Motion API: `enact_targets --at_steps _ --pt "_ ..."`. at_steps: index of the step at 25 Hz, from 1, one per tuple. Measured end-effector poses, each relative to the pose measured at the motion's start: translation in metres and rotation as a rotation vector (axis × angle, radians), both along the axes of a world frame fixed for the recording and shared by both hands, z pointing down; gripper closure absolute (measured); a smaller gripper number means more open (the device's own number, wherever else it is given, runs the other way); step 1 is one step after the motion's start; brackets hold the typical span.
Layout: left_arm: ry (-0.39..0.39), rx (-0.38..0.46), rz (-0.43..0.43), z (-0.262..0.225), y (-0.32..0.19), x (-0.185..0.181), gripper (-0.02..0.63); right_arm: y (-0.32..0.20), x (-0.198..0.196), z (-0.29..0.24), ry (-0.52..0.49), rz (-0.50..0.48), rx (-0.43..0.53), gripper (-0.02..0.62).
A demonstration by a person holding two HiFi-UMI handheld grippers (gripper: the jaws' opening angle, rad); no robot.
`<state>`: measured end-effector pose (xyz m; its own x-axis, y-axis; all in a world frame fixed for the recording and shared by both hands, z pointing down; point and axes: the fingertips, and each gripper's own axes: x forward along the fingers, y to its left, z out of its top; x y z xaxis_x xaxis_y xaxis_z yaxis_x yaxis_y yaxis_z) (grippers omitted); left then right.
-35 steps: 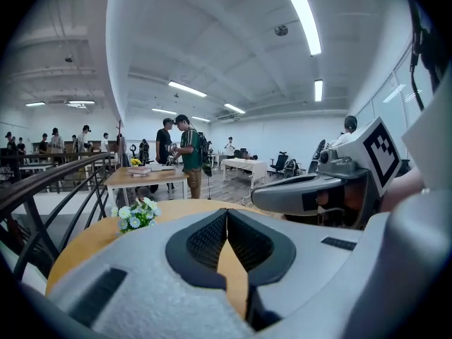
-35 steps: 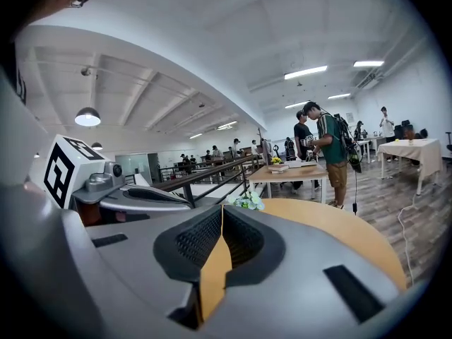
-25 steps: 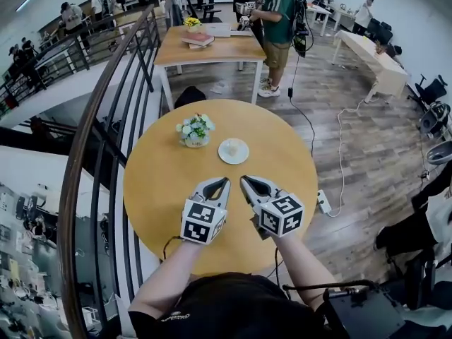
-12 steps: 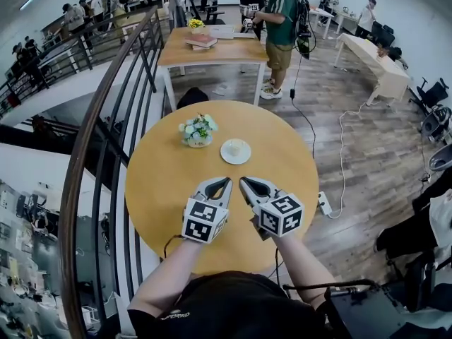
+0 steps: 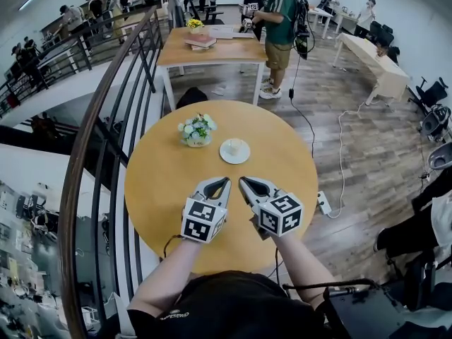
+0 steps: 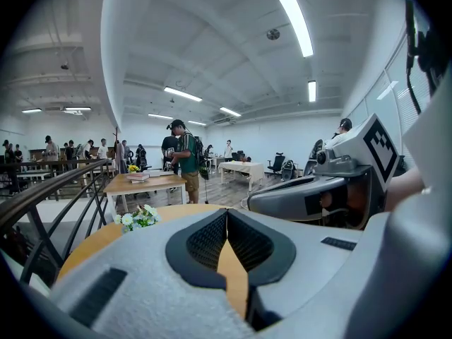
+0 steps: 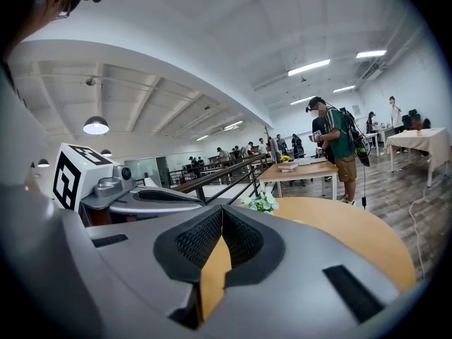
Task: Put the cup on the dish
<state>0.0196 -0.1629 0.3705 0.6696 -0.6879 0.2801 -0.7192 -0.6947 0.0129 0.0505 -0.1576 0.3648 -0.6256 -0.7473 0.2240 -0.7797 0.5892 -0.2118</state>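
On the round wooden table (image 5: 169, 179) a small pale cup (image 5: 235, 147) stands on a white dish (image 5: 234, 152), right of the table's middle toward the far side. My left gripper (image 5: 226, 180) and right gripper (image 5: 242, 181) hover side by side over the near part of the table, well short of the dish. Both are shut with nothing between the jaws. In the left gripper view the tips (image 6: 227, 212) meet, and the same shows in the right gripper view (image 7: 222, 210). The cup and dish do not show in either gripper view.
A small pot of white flowers (image 5: 196, 131) stands left of the dish. A curved black railing (image 5: 106, 140) runs along the table's left side. Behind stands a rectangular wooden table (image 5: 212, 48) with books, and a person in a green shirt (image 5: 279, 20). A power strip (image 5: 323, 202) lies on the floor.
Both grippers stay where they were. The view has shifted slightly; the cup and dish have not moved on the table.
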Motion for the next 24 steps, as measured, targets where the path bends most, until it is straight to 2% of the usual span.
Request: enact_targets --at_steps 24 --pt "0.003 -0.022 -0.020 0.009 -0.006 -0.006 0.598 -0.002 0.003 0.015 0.016 0.008 -0.030 0.591"
